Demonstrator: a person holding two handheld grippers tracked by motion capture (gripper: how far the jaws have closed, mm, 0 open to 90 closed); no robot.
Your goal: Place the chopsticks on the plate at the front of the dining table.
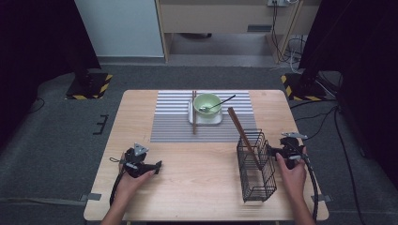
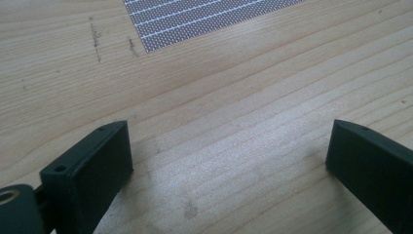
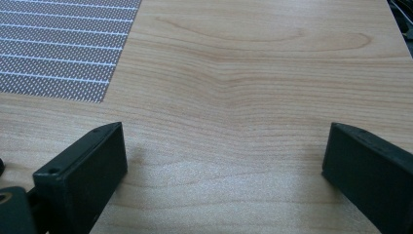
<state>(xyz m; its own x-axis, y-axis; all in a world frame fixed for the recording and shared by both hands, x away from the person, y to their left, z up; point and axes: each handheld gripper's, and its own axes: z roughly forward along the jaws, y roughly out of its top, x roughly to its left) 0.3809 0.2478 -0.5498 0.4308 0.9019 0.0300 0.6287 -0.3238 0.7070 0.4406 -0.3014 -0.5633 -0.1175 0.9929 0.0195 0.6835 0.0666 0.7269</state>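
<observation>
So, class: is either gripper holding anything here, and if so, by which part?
Nothing is held. The left gripper and right gripper both have jaws wide apart over bare table, with nothing between them.

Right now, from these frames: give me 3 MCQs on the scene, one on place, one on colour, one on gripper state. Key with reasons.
1. Where is the spoon?
A. In the bowl
B. In the wire basket
C. On bare table

2. What colour is the bowl?
A. Red
B. Light green
C. Black

3. How does the left gripper stand?
A. Shut on a chopstick
B. Shut on nothing
C. Open

Key:
1 A, its head lies in the bowl and its handle sticks out over the rim.
2 B, pale green on a white plate.
3 C, its fingers stand wide apart over bare table.
</observation>
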